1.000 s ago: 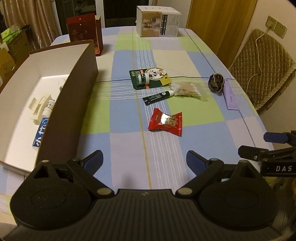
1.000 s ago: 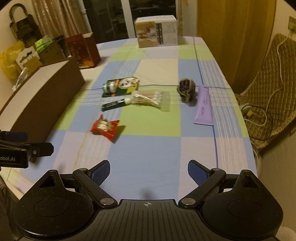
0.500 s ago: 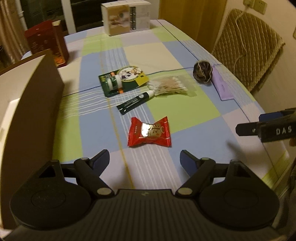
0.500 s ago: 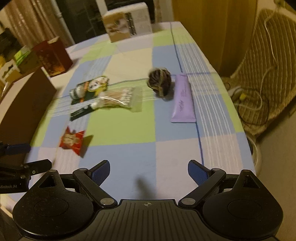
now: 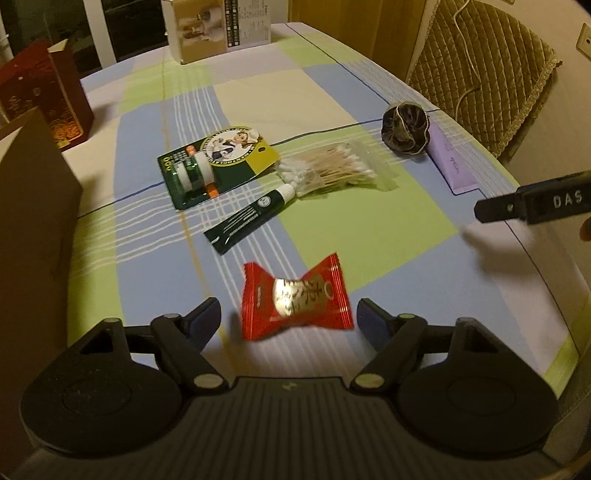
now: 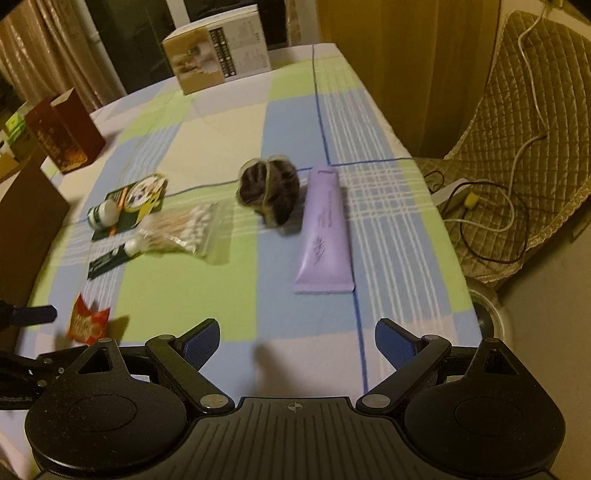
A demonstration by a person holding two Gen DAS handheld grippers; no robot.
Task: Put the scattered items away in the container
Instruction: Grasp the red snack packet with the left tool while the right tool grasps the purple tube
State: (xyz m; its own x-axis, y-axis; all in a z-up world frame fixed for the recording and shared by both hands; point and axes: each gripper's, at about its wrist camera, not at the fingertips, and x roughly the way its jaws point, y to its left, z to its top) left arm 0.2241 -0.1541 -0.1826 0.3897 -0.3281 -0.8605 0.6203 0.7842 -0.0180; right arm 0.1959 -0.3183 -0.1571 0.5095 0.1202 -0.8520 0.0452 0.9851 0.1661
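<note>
My left gripper (image 5: pixel 290 321) is open, its blue pads either side of a red candy packet (image 5: pixel 295 297) lying on the checked tablecloth. Beyond lie a dark green tube (image 5: pixel 251 219), a green carded item (image 5: pixel 214 162) and a bag of cotton swabs (image 5: pixel 332 168). My right gripper (image 6: pixel 297 341) is open and empty, just short of a purple tube (image 6: pixel 325 229). A dark scrunchie (image 6: pixel 269 188) sits to the left of that tube. The brown container wall (image 5: pixel 33 206) stands at the far left.
A red box (image 5: pixel 40 92) and a white-and-tan carton (image 5: pixel 218 27) stand at the table's far end. A quilted chair (image 6: pixel 524 122) with cables is off the right edge. The table edge (image 6: pixel 458 273) runs close to the purple tube.
Both grippers moved forward and lower. The left one closed in on the red candy packet; the right one swung toward the purple tube. The container's inside left the left wrist view.
</note>
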